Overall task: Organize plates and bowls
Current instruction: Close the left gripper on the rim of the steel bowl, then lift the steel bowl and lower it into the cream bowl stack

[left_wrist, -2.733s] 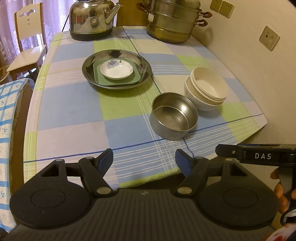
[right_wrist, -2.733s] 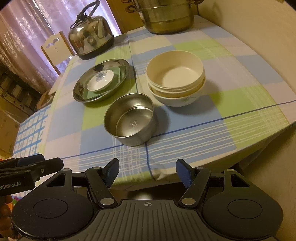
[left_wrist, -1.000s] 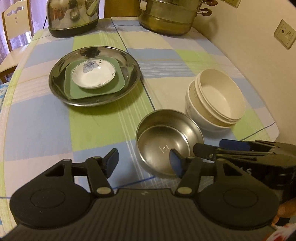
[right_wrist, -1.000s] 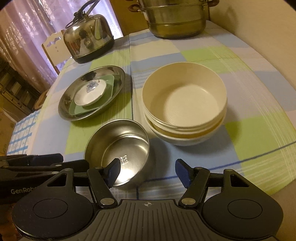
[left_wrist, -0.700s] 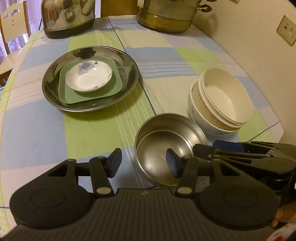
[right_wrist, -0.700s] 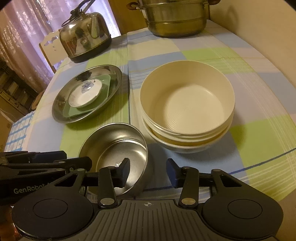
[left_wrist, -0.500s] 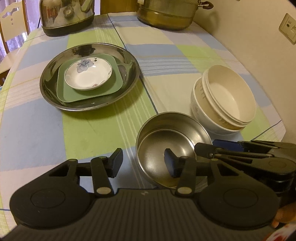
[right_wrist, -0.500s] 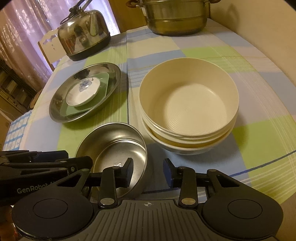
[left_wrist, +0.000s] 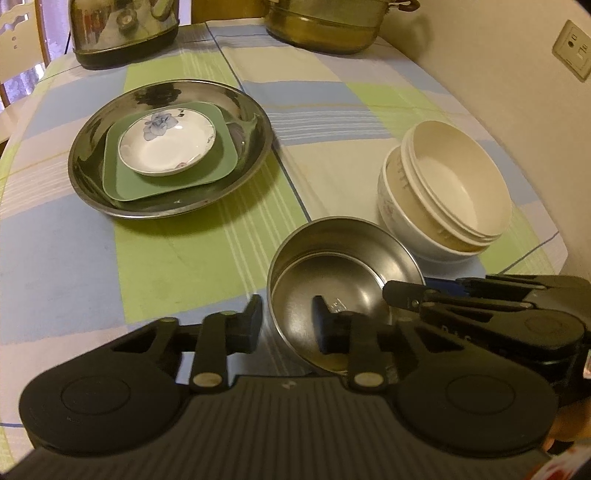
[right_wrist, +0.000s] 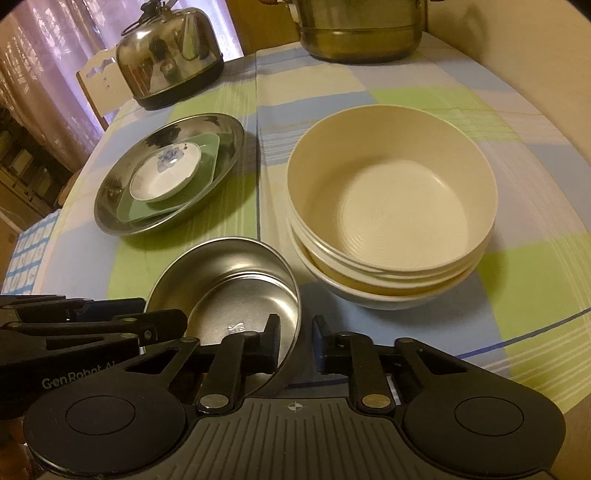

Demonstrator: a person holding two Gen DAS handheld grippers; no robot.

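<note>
A steel bowl [left_wrist: 343, 266] [right_wrist: 229, 280] stands near the table's front edge. My left gripper [left_wrist: 286, 321] straddles its left wall, one finger outside and one inside. My right gripper [right_wrist: 295, 341] has closed on its right wall in the same way. A stack of cream bowls [left_wrist: 447, 192] [right_wrist: 391, 210] stands just right of it. A large steel plate [left_wrist: 170, 147] [right_wrist: 166, 173] at the left holds a green square plate [left_wrist: 122, 181] and a small flowered white dish [left_wrist: 166, 144].
A steel kettle [left_wrist: 122, 33] [right_wrist: 170, 51] and a brass steamer pot [left_wrist: 325, 18] [right_wrist: 362, 29] stand at the back of the checked tablecloth [left_wrist: 55, 258]. A wall with a socket [left_wrist: 572, 48] runs along the right. A white chair [right_wrist: 99, 85] stands behind the kettle.
Both grippers moved forward to the steel bowl and narrowed their fingers around its opposite walls. The bowl looks slightly tipped toward me now.
</note>
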